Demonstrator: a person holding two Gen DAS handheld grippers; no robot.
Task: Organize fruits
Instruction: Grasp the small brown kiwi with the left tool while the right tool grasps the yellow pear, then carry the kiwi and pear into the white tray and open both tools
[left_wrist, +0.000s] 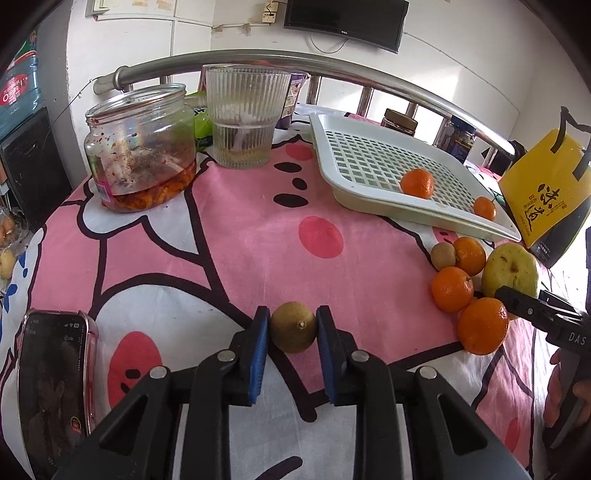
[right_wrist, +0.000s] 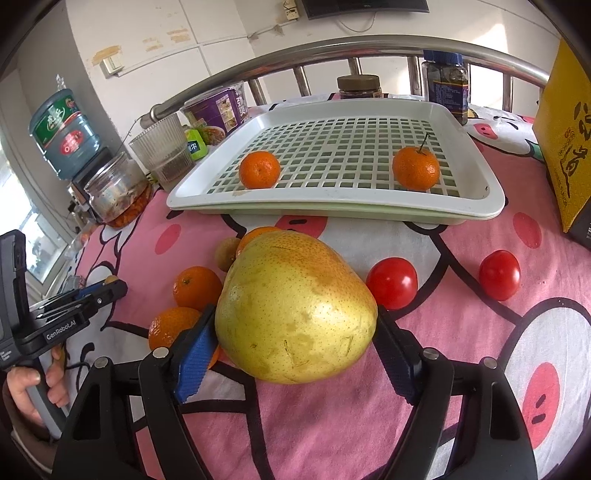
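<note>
Right wrist view: we hold the big yellow pear (right_wrist: 295, 310) in the right gripper (right_wrist: 291, 341), fingers wide around it, above the desk (right_wrist: 332, 424). It is heavy and round, so it could slip. Our left gripper (left_wrist: 292, 328) pinches a small brown fruit (left_wrist: 293, 326), fingers narrow. The white tray (right_wrist: 480, 184) sits ahead.

Home bedroom: bed rail (left_wrist: 258, 61), wall television (left_wrist: 343, 20)

Two oranges (right_wrist: 259, 169) lie in the tray (right_wrist: 480, 173), behind the pear (right_wrist: 295, 310).
</note>
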